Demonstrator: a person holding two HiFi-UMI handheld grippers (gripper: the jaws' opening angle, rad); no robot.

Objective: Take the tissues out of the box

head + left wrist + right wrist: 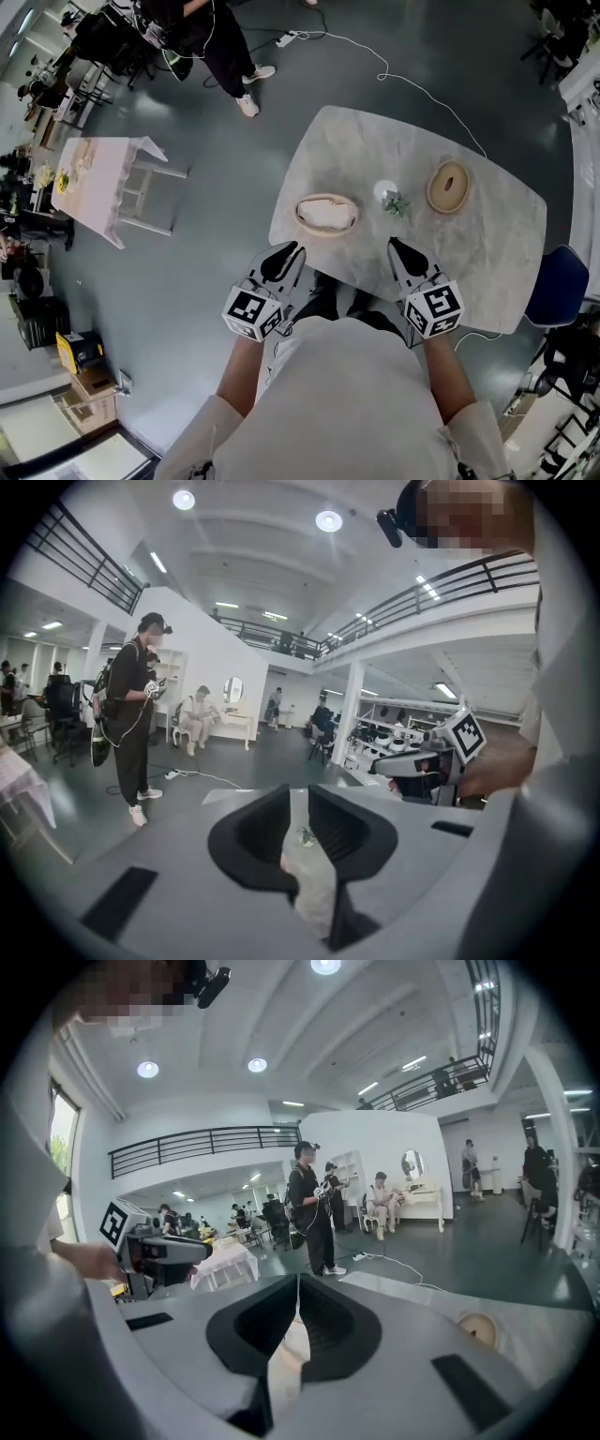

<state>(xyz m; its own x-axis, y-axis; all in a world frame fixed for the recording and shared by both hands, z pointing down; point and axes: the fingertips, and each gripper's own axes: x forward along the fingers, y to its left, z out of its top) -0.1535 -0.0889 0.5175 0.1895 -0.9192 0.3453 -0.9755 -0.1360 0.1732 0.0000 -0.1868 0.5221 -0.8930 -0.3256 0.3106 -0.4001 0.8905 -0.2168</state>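
Hovering at table (487, 234) edge: left tool (292, 249) slightly agape, empty; right tool (397, 246) closed, empty; tissue box (327, 213) ahead.

The person's torso (347, 394) covers the near edge of the marble table (487, 253). A blue chair (559, 281) is partly tucked behind the table's right corner and cut by the picture's edge. The standing person (211, 42) is cropped at the top, with only legs and shoes in view. The round wooden object (449, 187) is too small to identify, and in the right gripper view the gripper's body hides its lower half. The white base under the small plant (395, 202) cannot be made out. Through the narrow gap of the left gripper (300, 808), a pale blurred mass (314, 878) could be the oval tissue box (326, 214) or bare tabletop.
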